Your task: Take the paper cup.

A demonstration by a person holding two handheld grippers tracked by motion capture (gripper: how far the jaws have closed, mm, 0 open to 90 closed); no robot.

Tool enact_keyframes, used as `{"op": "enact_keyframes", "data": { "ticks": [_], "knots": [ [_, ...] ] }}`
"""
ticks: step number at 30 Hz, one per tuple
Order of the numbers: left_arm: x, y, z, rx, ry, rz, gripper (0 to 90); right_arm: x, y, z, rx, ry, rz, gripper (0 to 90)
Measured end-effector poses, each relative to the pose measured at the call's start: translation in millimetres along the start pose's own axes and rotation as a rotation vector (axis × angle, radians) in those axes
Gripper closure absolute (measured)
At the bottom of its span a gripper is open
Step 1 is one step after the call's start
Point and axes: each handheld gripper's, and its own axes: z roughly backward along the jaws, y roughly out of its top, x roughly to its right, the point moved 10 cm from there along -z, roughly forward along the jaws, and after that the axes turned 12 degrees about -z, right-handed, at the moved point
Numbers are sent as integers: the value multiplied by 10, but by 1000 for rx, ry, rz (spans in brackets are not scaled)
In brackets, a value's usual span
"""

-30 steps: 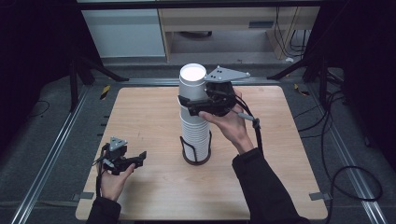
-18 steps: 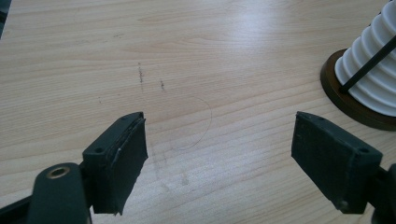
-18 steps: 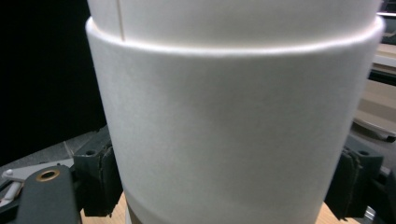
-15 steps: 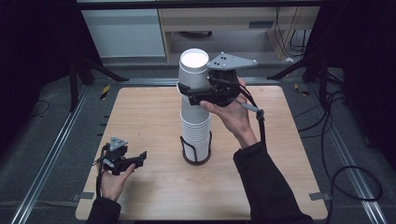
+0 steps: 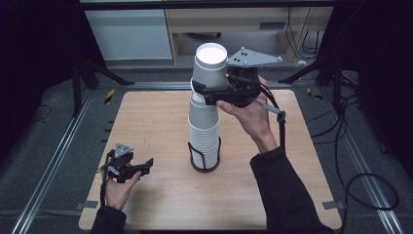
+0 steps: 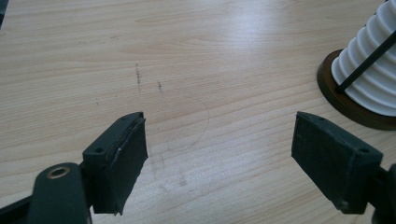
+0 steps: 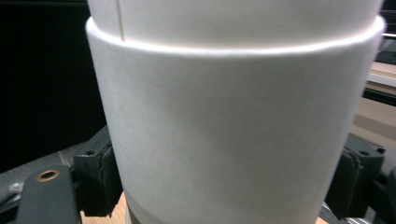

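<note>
Near the middle of the tabletop, slightly toward its near edge: one tall stack of white paper cups [image 5: 204, 131], upside down, seated in a dark round holder [image 5: 204, 163] with thin upright wires.

Item 1, top cup [image 5: 209, 66]. We hold it in the right gripper [image 5: 214, 92], jaws closed on its wall from either side; in the right gripper view both black pads press the white wall [image 7: 233, 140]. It sits raised at the head of the stack, tilted a little toward the far edge, its lower rim overlapping the cup beneath. We cannot tell whether it is fully free.

Item 2, left gripper [image 5: 143, 166]. We rest it low by the near left corner, well apart from the holder, jaws spread wide over bare wood with nothing between them; in the left gripper view the holder base [image 6: 348, 105] and the lowest cups [image 6: 373, 70] sit off to one side.

Handling notes, our judgement:
- We draw the cup straight up along the stack's axis; a sideways pull would likely lean the column or drag the next cup with it.
- We keep the squeeze light. Thin paper walls dent, and a crushed wall binds tighter on the cup below.
- We correct the tilt before lifting further, so the rim clears evenly all round.
- If a second cup rides up, we bring the left gripper in to steady the stack just below the join.
- We clear the stack top fully before carrying the cup toward any edge.
</note>
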Motion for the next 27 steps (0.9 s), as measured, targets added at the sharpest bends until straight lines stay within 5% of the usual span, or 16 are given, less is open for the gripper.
{"op": "enact_keyframes", "data": {
  "ticks": [9, 17, 27],
  "knots": [
    [10, 5, 4, 0, -1, -2, 177, 178, -7, 246, 17, -27, -16, 164],
    [37, 8, -3, -3, -5, -7, 178, 489, -237, 497, -10, -89, -38, 164],
    [41, 15, 3, 0, -7, -11, 178, 655, -428, 610, -37, -123, -44, 164]
  ]
}}
